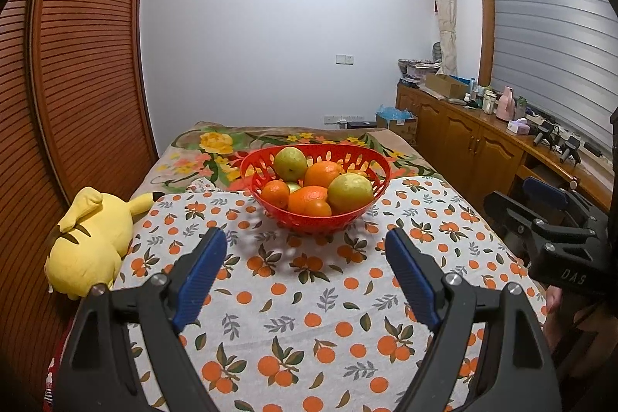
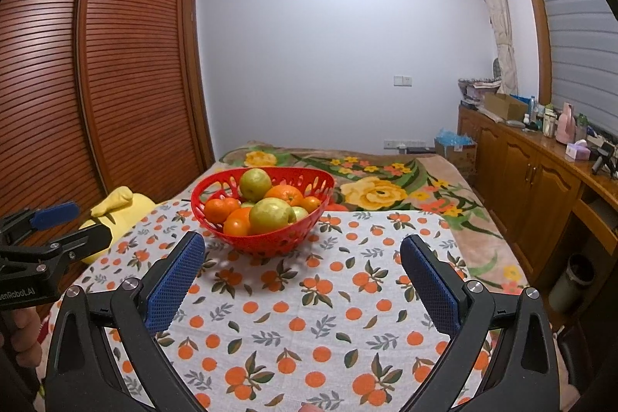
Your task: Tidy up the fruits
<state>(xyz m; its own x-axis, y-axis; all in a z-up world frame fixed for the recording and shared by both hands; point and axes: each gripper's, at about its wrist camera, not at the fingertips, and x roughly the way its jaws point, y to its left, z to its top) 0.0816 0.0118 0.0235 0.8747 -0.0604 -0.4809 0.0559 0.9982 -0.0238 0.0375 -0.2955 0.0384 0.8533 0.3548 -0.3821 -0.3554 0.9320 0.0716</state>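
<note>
Left gripper (image 1: 305, 248) and right gripper (image 2: 302, 253): jaws spread wide, holding nothing, hovering over the orange-print cloth (image 1: 309, 315). Beyond them, a red basket (image 1: 320, 219) stands on the cloth's far edge, holding oranges (image 1: 309, 201) and yellow-green fruits (image 1: 349, 194). Yellow plush toy (image 1: 89, 242) lies left.

The left wrist camera looks forward between its own blue pads toward the red basket (image 1: 314, 188) at 12 o'clock, quite near above the orange-print cloth (image 1: 293, 300). The right wrist camera faces the same way from a place more to the right, with the basket at about 11 o'clock. Both views share the basket, the cloth, the back wall and the wooden wardrobe (image 1: 81, 64), and each sees the other gripper at its edge.
</note>
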